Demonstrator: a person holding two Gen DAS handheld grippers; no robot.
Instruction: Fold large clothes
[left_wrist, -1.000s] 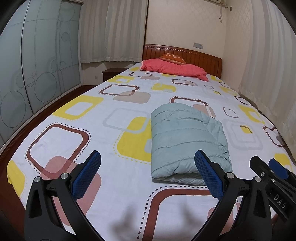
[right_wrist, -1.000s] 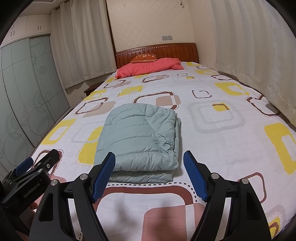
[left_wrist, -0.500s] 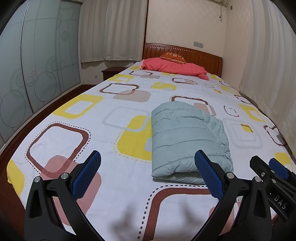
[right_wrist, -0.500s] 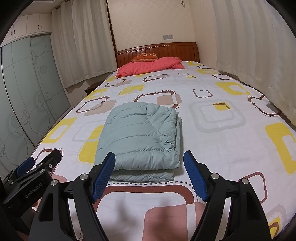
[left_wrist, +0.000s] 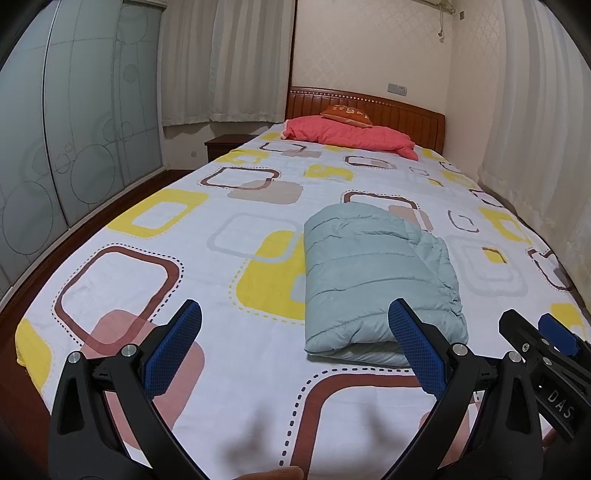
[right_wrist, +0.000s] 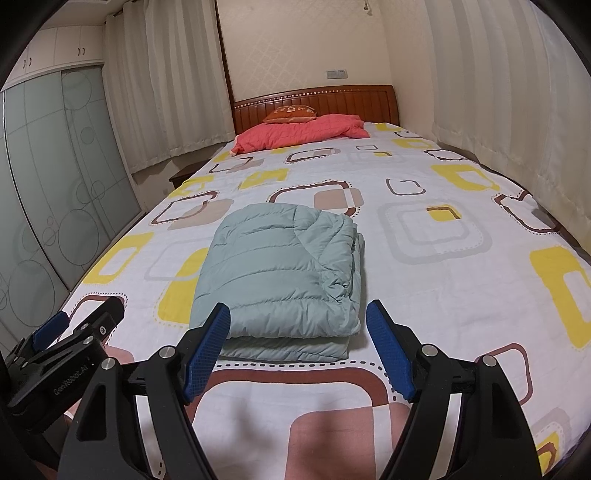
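A pale green puffer jacket (left_wrist: 373, 273) lies folded into a thick rectangle on the bed (left_wrist: 155, 266), flat and at rest; in the right wrist view it (right_wrist: 284, 273) sits straight ahead. My left gripper (left_wrist: 295, 332) is open and empty, held above the near end of the bed, left of the jacket's near edge. My right gripper (right_wrist: 297, 332) is open and empty, just short of the jacket's near edge. Each gripper shows at the edge of the other's view: the right one (left_wrist: 546, 339), the left one (right_wrist: 77, 325).
The bed has a white sheet with yellow and brown squares. A red quilt (left_wrist: 351, 134) and an orange pillow (left_wrist: 345, 110) lie at the wooden headboard (right_wrist: 314, 101). Curtains hang on the right (right_wrist: 517, 92). A glass wardrobe (left_wrist: 55, 147) and a nightstand (left_wrist: 225, 144) stand on the left.
Both grippers have drawn back slightly from the jacket and stay open. The jacket has not moved.
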